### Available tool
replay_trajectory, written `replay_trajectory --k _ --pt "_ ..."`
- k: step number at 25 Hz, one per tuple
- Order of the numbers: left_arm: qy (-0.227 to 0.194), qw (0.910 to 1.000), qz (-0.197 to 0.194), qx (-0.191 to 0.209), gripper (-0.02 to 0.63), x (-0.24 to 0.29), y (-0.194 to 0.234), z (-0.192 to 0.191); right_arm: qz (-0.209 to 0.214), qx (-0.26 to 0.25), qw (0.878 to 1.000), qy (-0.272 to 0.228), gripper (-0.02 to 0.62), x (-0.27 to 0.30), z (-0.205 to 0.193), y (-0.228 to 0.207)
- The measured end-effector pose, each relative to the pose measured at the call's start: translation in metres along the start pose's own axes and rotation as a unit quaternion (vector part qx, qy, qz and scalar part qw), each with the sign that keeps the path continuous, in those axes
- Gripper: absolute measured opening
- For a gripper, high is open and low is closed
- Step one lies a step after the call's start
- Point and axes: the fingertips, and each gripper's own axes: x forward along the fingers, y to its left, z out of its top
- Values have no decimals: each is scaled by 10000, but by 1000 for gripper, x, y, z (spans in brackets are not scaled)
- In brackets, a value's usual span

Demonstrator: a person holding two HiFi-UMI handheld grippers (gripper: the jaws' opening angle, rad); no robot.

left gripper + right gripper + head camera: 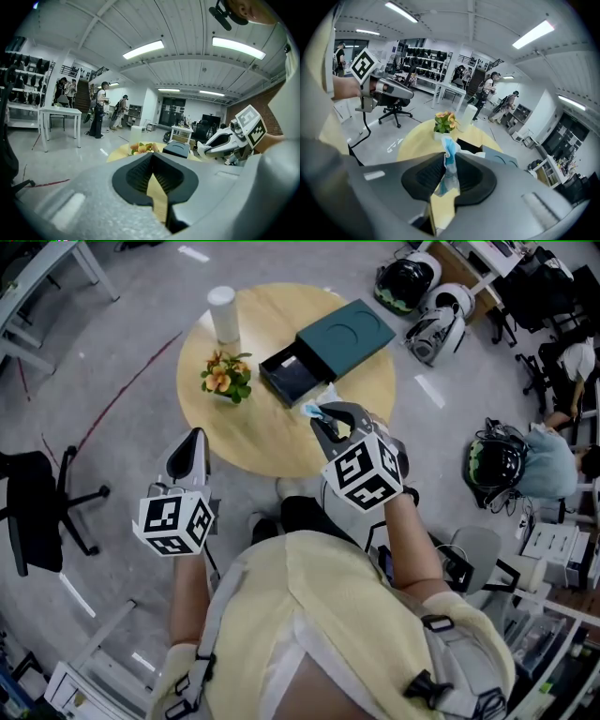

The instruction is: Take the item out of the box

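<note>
The open dark box (292, 374) lies on the round wooden table (272, 442), its teal lid (345, 337) slid off toward the far right. My right gripper (319, 412) hovers just this side of the box, shut on a small blue and white packet (311, 410). In the right gripper view the packet (450, 161) stands pinched between the jaws, its top sticking up. My left gripper (195, 435) hangs over the table's near left edge with its jaws together and nothing between them. The left gripper view shows the closed tips (152, 158) and the right gripper (225, 140) beyond.
A potted flower (226, 377) and a white cylinder (223, 314) stand on the table's left half. A black office chair (37, 512) is on the floor at left. Helmets (436, 315) lie beyond the table at right, and a seated person (548, 460) is farther right.
</note>
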Motion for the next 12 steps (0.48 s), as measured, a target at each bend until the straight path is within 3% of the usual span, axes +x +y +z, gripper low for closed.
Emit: replay_trajectory --k 12 --pt "27 9999 -91 72 4 0 -11 1 -107 968 9929 -678 67 -17 14 -10"
